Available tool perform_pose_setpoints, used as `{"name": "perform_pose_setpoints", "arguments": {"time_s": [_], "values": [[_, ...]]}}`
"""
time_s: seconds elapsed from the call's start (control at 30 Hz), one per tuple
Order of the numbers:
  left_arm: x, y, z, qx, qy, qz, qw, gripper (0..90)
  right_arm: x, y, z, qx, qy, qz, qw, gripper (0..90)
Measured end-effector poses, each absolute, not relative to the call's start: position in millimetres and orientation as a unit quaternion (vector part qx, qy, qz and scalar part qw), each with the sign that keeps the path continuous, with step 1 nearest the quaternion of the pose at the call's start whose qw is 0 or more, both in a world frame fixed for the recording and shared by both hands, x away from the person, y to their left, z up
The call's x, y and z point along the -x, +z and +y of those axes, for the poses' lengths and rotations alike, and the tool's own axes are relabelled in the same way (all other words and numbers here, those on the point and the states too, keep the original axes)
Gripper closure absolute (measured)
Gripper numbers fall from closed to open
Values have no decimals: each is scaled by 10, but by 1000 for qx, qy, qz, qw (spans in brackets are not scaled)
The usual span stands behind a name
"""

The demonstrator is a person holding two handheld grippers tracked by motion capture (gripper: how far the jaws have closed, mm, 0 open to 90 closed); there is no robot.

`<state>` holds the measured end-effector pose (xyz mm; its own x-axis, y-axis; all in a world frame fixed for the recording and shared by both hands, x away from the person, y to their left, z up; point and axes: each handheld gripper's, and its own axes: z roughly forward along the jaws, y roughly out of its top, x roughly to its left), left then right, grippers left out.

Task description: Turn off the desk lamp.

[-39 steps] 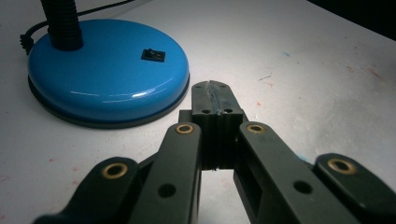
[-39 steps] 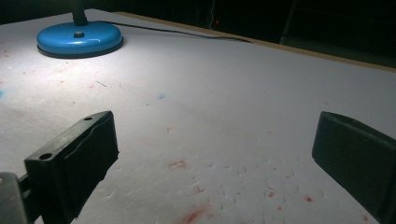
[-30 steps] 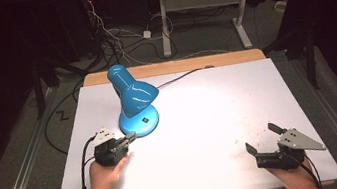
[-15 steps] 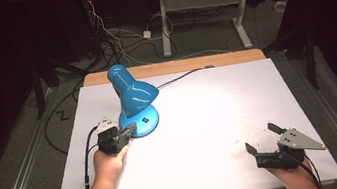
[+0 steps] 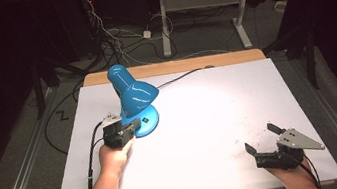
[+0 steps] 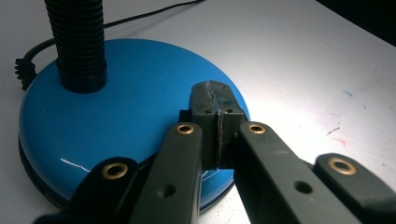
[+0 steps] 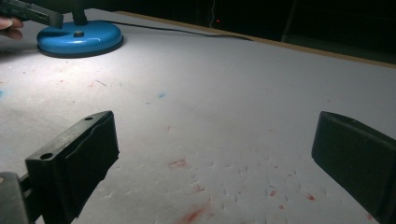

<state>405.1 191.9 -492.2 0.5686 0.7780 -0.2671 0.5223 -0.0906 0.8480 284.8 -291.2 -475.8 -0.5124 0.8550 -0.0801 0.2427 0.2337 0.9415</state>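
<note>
While the blue lamp [image 5: 133, 100] stands on the left half of the white worktop [image 5: 210, 118], its round base [image 6: 126, 126] lies flat and its ribbed black neck [image 6: 79, 42] rises from the back of the base. The shade [image 5: 127, 88] leans with its long axis up and away toward the far left, the wide mouth facing down toward the near right. Its cord [image 5: 179, 76] runs to the far edge. The left tool [image 6: 215, 116] has its jaws pressed together, the tips over the near part of the base; they seem to touch it, but I cannot be sure. The right tool [image 5: 262, 142] rests near the right front corner, well apart from the lamp, jaws wide apart and holding nothing.
</note>
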Motion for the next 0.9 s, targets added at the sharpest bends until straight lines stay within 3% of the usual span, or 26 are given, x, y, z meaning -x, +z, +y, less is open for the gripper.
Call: {"name": "perform_pose_setpoints", "arguments": {"time_s": [0.9], "values": [[-4209, -4926, 1777, -724, 126, 461, 497, 879, -2853, -4769, -2907, -383, 487, 721, 311, 13]]}}
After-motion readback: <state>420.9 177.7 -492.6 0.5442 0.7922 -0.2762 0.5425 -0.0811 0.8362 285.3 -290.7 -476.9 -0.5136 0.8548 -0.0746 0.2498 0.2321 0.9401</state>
